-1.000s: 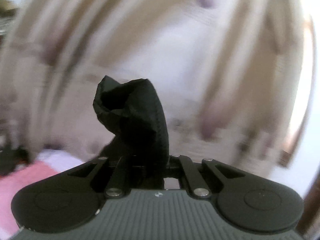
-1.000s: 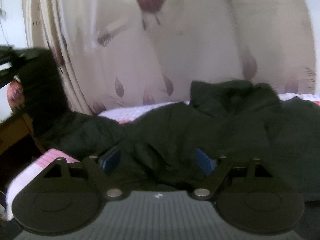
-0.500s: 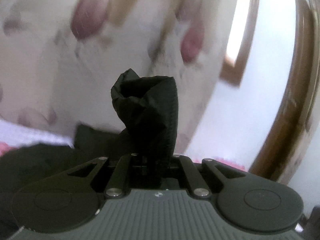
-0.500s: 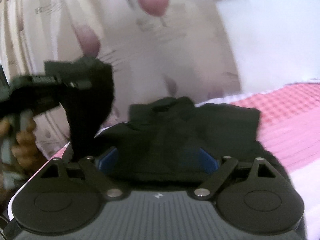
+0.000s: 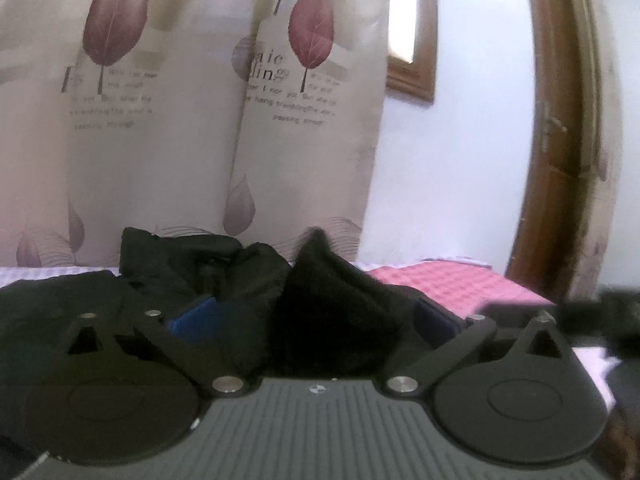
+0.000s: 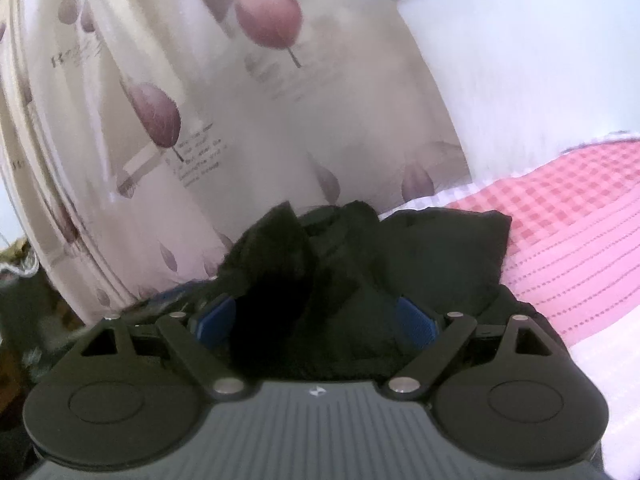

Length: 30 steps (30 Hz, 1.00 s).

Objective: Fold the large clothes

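Observation:
A large black garment (image 5: 224, 264) lies crumpled on the pink checked bedspread (image 5: 440, 280), up against the curtain. My left gripper (image 5: 312, 316) sits low over it and its jaws are opening. A peaked fold of the black cloth stands loose between the blue pads (image 5: 192, 318), which do not press on it. In the right wrist view the same garment (image 6: 440, 248) is heaped in front of my right gripper (image 6: 316, 320). That gripper is open, with folds of cloth between its blue pads (image 6: 416, 324) but no grip on them.
A cream curtain with purple leaves (image 5: 160, 140) hangs just behind the garment. To its right are a wooden window frame (image 5: 412, 88), a white wall and a brown door frame (image 5: 560, 140). A dark blurred thing (image 5: 616, 312) is at the right edge. The bedspread (image 6: 580, 240) stretches away to the right.
My left gripper, shut on a bunch of black cloth before, has come down to the bed and let it go. The right gripper swung towards the garment heap and stayed open.

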Available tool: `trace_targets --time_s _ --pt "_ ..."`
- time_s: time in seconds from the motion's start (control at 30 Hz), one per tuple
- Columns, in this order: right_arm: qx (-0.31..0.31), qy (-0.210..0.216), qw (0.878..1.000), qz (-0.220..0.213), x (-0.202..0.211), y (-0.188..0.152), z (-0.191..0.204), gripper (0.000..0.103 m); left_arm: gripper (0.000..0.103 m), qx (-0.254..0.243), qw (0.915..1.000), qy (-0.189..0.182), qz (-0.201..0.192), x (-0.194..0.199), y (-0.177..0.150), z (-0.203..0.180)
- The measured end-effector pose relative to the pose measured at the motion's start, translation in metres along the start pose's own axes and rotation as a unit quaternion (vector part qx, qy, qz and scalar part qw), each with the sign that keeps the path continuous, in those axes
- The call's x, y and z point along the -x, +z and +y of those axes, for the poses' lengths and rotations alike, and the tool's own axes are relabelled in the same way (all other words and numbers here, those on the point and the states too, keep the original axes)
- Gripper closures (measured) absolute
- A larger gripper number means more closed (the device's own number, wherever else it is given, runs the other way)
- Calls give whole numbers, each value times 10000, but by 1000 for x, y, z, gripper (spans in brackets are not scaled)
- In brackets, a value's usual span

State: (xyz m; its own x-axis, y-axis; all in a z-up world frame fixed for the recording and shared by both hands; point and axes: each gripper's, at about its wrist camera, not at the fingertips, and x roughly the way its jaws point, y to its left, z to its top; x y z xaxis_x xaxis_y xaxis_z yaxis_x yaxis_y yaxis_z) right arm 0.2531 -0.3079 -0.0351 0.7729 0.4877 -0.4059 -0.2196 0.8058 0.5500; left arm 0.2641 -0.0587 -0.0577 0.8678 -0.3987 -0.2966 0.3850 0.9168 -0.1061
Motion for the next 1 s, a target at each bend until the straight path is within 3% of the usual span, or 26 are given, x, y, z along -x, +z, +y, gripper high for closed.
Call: trace_targets --time_s 0.07,0.23,0.33,0.43,0.47,0.5,0.53,0.57,0.63,0.73,0.8,0.87,0.93,1.0 --pt "-159 44 9999 -11 -3 3 -2 10 0 40 10000 30 -63 11 -4 6" --pt "-340 105 9994 40 -15 13 3 3 0 262 9981 536 -174 51 -15 46" --pt "-120 -154 9998 95 -32 21 10 2 0 564 9921 1103 -215 67 -21 85" --pt "8 -568 9966 602 -67 26 9 2 3 1099 9810 1593 -111 70 -27 130" --pt "68 -547 9955 771 -81 26 8 11 4 1322 9753 1768 -20 68 -30 145" --pt "182 -527 9943 914 -93 26 9 52 5 1500 9713 1845 25 69 -34 157" --pt "401 -601 9909 1132 -108 25 14 75 6 1651 9674 1918 52 69 -38 167" --pt "551 -662 9879 1292 -118 25 20 84 6 1749 9638 2011 82 69 -42 174" --pt "779 -473 9887 1190 -126 28 37 88 6 2097 9528 2192 163 69 -51 188" --pt "1099 -261 9911 699 -117 33 58 89 6 2598 9379 2293 169 75 -60 205" --pt "1248 -668 9876 681 -119 28 49 89 6 2577 9397 2245 127 76 -60 206" --pt "1266 -1081 9815 942 -129 14 26 89 6 2352 9449 2275 52 78 -56 200" --pt "1069 -1053 9813 1203 -135 2 5 89 6 2015 9511 2332 -207 86 -54 186" --pt "876 -879 9854 1161 -133 4 1 83 6 1656 9567 2340 -498 95 -48 172"
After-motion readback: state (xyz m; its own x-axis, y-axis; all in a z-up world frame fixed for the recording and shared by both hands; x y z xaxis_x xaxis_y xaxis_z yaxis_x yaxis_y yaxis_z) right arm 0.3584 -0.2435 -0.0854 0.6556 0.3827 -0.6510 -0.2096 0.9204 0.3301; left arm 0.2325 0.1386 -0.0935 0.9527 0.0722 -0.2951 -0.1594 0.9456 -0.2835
